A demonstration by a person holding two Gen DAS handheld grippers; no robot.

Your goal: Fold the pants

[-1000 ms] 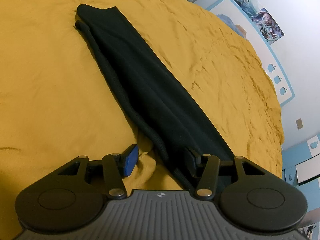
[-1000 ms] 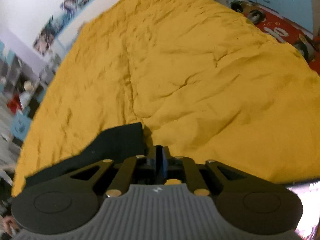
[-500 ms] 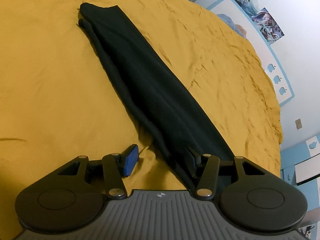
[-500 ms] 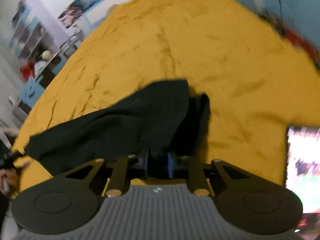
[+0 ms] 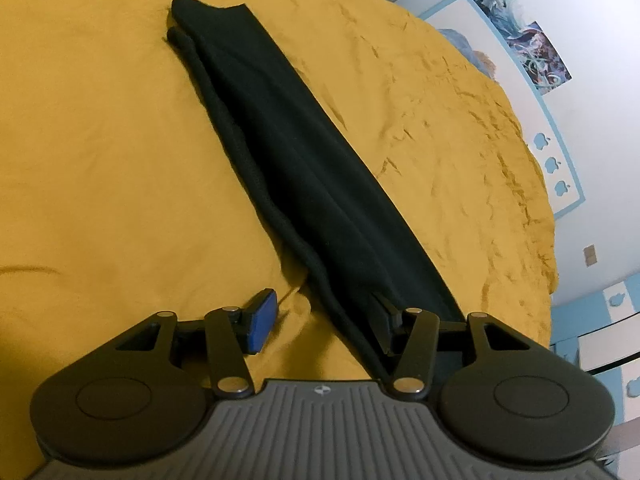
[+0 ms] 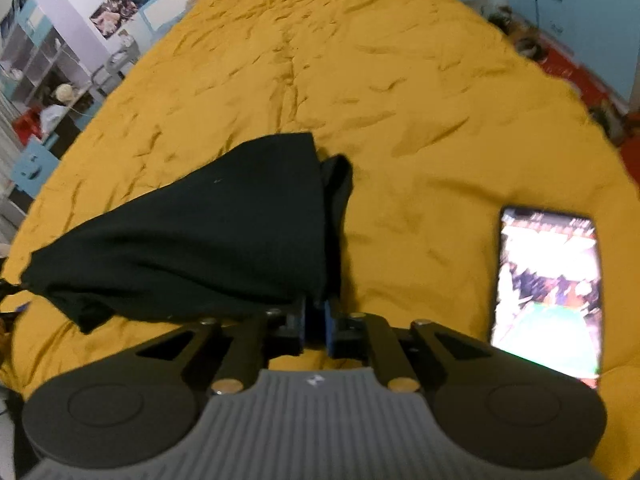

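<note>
- On the yellow bedspread (image 5: 100,160), the black pants (image 5: 304,184) lie in a long strip.
- Right gripper (image 6: 316,322) pinches one end; soft, light cloth drapes, so I'd say grab edges.
- Left gripper (image 5: 324,320) gapes wide, holding nothing.
- No containers; a lit phone (image 6: 548,292) lies nearby.

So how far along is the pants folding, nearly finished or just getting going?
Partway, I'd say. Done: the black pants already lie as one long narrow strip on the yellow bedspread, legs apparently stacked. In hand: the right gripper is pinching one end and lifting it, while the left gripper stands open at the other end. Left: bringing that end across to shorten the strip.
</note>
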